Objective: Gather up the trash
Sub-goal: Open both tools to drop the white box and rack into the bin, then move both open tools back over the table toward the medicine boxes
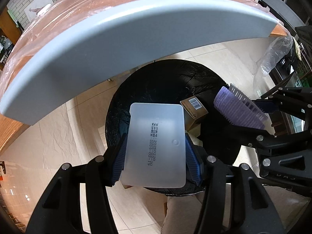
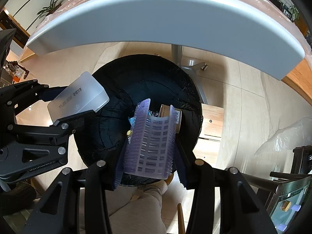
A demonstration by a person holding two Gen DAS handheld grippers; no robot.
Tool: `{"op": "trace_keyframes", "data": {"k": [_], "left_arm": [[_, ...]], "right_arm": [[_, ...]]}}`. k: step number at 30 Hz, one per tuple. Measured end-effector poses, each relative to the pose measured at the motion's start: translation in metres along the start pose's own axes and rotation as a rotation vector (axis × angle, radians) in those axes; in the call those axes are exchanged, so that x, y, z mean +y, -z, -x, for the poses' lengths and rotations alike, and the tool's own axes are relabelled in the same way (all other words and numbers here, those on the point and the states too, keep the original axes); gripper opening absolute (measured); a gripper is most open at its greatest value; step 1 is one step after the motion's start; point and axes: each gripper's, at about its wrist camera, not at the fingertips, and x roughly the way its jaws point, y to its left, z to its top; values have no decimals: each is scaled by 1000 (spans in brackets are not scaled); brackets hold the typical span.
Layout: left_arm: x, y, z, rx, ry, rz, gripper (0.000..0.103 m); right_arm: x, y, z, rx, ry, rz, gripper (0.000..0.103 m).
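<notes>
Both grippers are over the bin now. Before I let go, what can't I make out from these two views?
- Bin bottom: dark liner, and in both views the held items cover its middle.
- Small box: partly behind the frosted case in the left view, behind the purple roller in the right.
- Case print: legible only in the left view.
- Left gripper, right gripper: pad contact hidden.

The purple hair roller (image 2: 152, 142) hides most of the small box (image 2: 176, 117); its print perhaps unreadable.
</notes>
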Motion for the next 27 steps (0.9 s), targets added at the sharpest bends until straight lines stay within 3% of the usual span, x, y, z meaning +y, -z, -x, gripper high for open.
{"op": "trace_keyframes", "data": {"k": [6, 8, 10, 13, 18, 24, 26, 27], "left_arm": [[1, -2, -4, 6, -2, 1, 56], [1, -3, -6, 14, -9, 1, 64], [3, -3, -6, 16, -10, 7, 69], [7, -4, -3, 9, 1, 17, 69], [14, -3, 9, -10, 37, 32, 69], [15, -2, 66, -156, 87, -20, 69], [17, -4, 90, -225, 107, -35, 78], [18, -6, 103, -274, 111, -42, 89]], "right_arm": [[0, -1, -2, 0, 5, -11, 46], [-2, -1, 0, -9, 1, -27, 47], [-5, -1, 1, -13, -1, -38, 55], [-8, 0, 7, -28, -2, -51, 62], [-13, 3, 24, -53, -1, -62, 66], [-11, 9, 81, -172, -28, -50, 70], [-9, 7, 105, -242, -16, -40, 76], [-9, 2, 116, -275, -4, -35, 79]]}}
